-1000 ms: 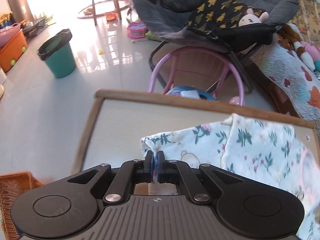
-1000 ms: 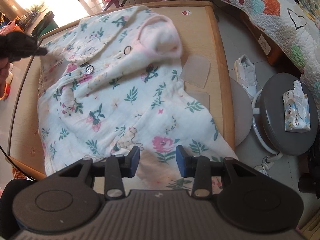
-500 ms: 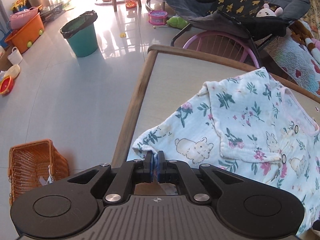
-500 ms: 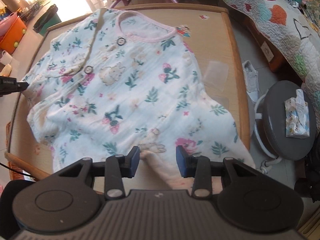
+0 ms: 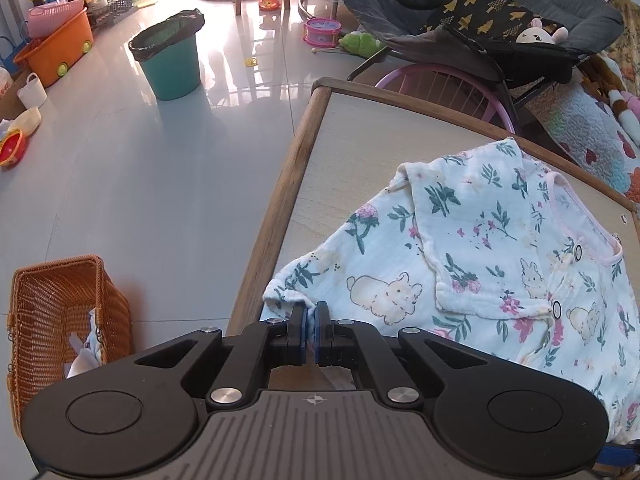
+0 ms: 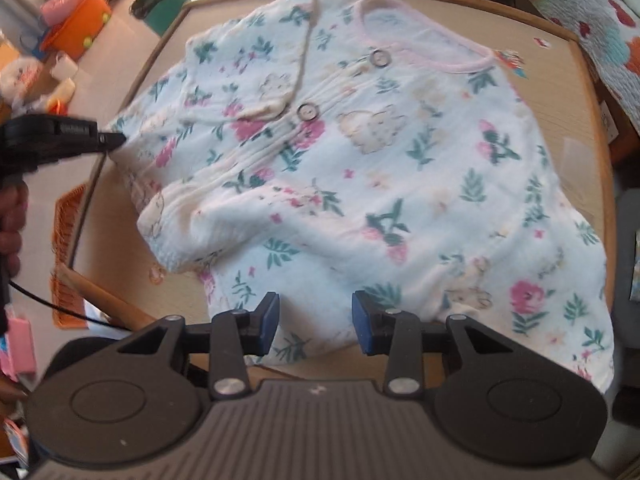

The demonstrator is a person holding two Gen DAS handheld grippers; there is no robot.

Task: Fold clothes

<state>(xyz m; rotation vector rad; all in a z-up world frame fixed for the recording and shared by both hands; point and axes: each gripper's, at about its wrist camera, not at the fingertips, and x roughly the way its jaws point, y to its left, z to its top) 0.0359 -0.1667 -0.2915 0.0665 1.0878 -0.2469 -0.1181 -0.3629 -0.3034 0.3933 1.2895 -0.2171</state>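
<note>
Black tongs point(image 6: 315, 320) with blue pads, silver screws, ribbed grey body; perhaps a thin black cable.

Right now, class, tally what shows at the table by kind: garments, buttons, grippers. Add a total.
Garment: 1
Buttons: 2
Grippers: 2, left gripper and right gripper
Total: 5

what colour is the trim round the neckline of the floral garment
Pale pink, edging the neckline of the floral garment; clearest in the right wrist view.
</note>
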